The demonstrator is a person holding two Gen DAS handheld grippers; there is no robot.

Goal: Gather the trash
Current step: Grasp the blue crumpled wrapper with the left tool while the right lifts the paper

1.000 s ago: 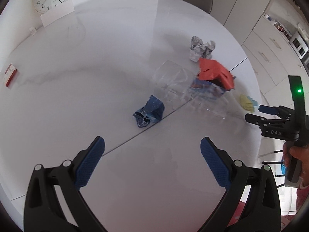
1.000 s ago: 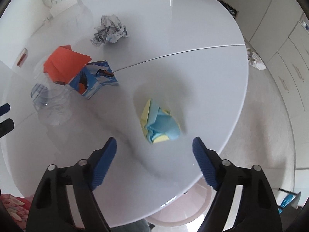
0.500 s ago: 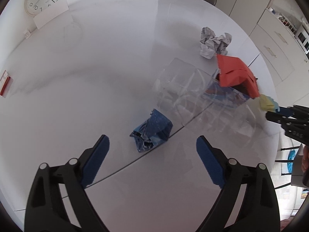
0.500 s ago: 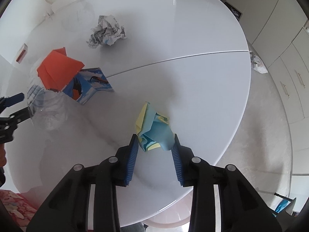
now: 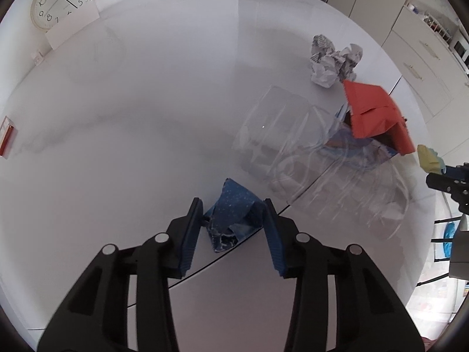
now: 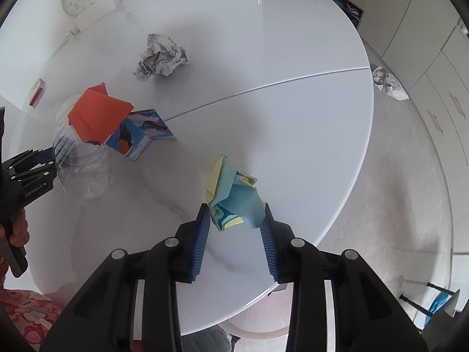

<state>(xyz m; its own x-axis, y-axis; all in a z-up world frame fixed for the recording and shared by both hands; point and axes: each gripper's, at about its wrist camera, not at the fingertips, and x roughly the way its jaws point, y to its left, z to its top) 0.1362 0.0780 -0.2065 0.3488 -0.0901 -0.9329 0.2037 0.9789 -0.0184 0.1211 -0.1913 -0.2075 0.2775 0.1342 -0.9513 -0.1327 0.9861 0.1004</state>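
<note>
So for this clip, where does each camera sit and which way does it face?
Left wrist: on the left gripper, looking steeply down at the white table; its fingers are closing around a blue wrapper; the right gripper shows at the right edge.
Right wrist: on the right gripper, also facing down; its fingers are shut on a blue-yellow paper wad; the left gripper and a hand show at the left.
Shared: clock, crumpled newspaper, orange paper, clear jar.
</note>
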